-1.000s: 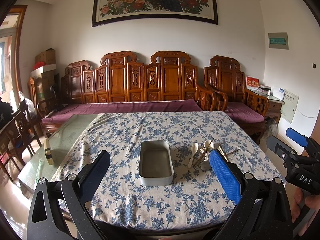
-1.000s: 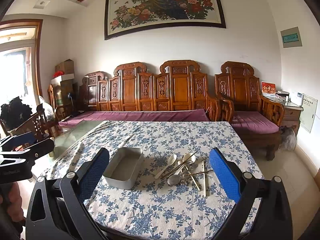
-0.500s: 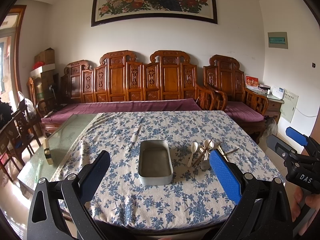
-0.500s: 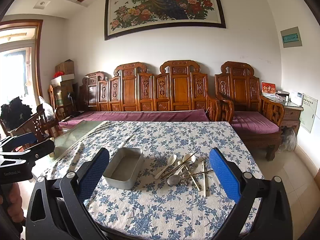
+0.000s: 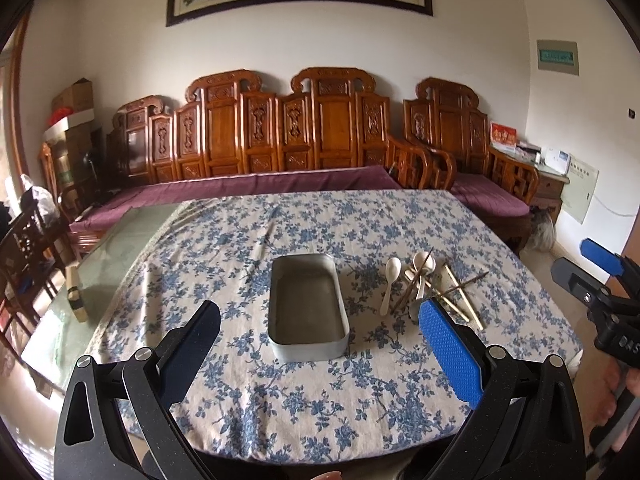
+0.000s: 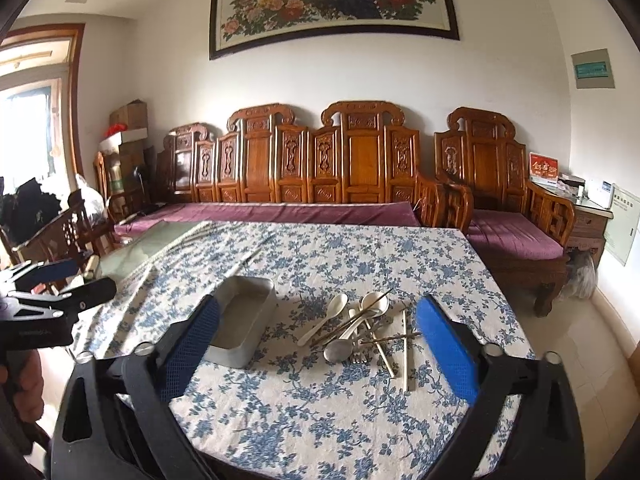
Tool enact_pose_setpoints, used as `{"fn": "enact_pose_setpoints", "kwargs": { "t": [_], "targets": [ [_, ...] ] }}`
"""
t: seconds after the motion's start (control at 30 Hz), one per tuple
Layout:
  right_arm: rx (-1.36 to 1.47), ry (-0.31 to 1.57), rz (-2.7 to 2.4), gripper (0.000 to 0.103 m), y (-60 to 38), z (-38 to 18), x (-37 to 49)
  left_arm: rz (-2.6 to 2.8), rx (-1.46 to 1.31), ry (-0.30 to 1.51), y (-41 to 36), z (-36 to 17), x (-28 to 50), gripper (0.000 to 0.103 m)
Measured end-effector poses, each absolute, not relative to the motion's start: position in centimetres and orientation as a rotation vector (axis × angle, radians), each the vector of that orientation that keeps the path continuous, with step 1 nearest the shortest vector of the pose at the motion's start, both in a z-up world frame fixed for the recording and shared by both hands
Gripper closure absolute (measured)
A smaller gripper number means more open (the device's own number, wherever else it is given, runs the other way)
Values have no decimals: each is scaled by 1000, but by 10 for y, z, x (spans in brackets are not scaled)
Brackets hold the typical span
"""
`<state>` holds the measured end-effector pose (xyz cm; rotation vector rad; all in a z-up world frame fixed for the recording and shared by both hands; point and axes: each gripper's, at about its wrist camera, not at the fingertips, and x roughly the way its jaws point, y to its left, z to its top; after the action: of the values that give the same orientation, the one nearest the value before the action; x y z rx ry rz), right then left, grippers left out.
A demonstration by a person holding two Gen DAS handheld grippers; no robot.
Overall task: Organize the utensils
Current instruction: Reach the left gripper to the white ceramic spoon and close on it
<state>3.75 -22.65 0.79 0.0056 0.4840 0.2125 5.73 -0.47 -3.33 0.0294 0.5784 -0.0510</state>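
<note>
An empty grey metal tray [image 5: 306,306] [image 6: 242,322] lies on the blue-flowered tablecloth [image 5: 320,392]. To its right is a loose pile of utensils [image 5: 430,284] [image 6: 362,328]: white spoons, a metal spoon, a fork and chopsticks, crossed over each other. My left gripper [image 5: 320,354] is open and empty, above the near table edge in front of the tray. My right gripper [image 6: 316,352] is open and empty, in front of the pile. Each gripper shows at the edge of the other's view.
A carved wooden sofa [image 5: 280,148] with purple cushions stands behind the table. Bare glass tabletop [image 5: 132,240] lies left of the cloth, with a small object [image 5: 76,300] on it. Wooden chairs stand at the left, a side cabinet [image 6: 588,224] at the right.
Both grippers have tilted down and moved in toward the table. The tray and utensils now sit lower and larger in both views. Nothing on the table has moved.
</note>
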Motion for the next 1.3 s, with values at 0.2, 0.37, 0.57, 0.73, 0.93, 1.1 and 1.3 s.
{"fn": "enact_pose_setpoints", "kwargs": {
  "t": [0.2, 0.37, 0.57, 0.73, 0.93, 1.1, 1.3],
  "targets": [
    [9, 538, 209, 21, -242, -18, 75, -89, 33, 627, -9, -56, 94, 7],
    [20, 578, 201, 26, -256, -38, 111, -119, 34, 673, -14, -72, 123, 7],
    [19, 628, 190, 31, -267, -63, 155, -147, 44, 716, -21, -90, 152, 7],
    [19, 677, 183, 33, -274, -87, 192, -177, 51, 767, -30, -112, 174, 10],
    [39, 750, 174, 38, -288, -126, 232, -216, 83, 827, -50, -136, 200, 20],
    [55, 824, 196, 40, -294, -165, 241, -233, 92, 870, -65, -153, 221, 30],
    [75, 882, 223, 41, -297, -187, 248, -270, 98, 928, -91, -180, 249, 41]
  ]
}}
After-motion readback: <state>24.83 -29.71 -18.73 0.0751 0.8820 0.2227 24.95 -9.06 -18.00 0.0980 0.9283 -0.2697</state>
